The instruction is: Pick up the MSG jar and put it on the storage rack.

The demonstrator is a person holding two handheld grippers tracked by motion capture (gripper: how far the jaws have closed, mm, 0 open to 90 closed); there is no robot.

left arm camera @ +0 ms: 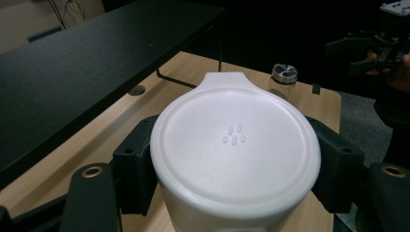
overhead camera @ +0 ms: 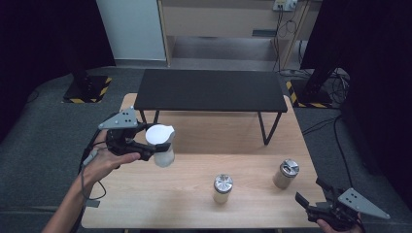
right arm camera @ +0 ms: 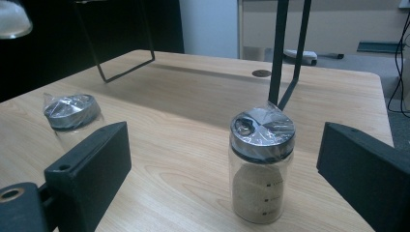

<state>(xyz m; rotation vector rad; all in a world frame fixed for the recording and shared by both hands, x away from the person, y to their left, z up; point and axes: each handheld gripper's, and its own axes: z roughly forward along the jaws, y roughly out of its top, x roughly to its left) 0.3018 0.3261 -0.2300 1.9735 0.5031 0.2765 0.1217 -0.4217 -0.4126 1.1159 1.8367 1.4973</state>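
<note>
Grey carpet floor (overhead camera: 43, 141), black bench (overhead camera: 210, 90), pale cabinet (overhead camera: 218, 19) behind.

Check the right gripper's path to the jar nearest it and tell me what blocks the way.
Nothing visible does. In the right gripper view the shaker jar stands upright on bare wooden table, straight ahead between the open jaws of the right gripper. The second jar stands off to the side, and the black shelf's leg is behind the jar.

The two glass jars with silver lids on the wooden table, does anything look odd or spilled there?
Nothing spilled. Both sand-filled glass jars stand upright, though clear plastic film wrinkles over their silver lids. The left gripper holds a white lidded container aloft.
</note>
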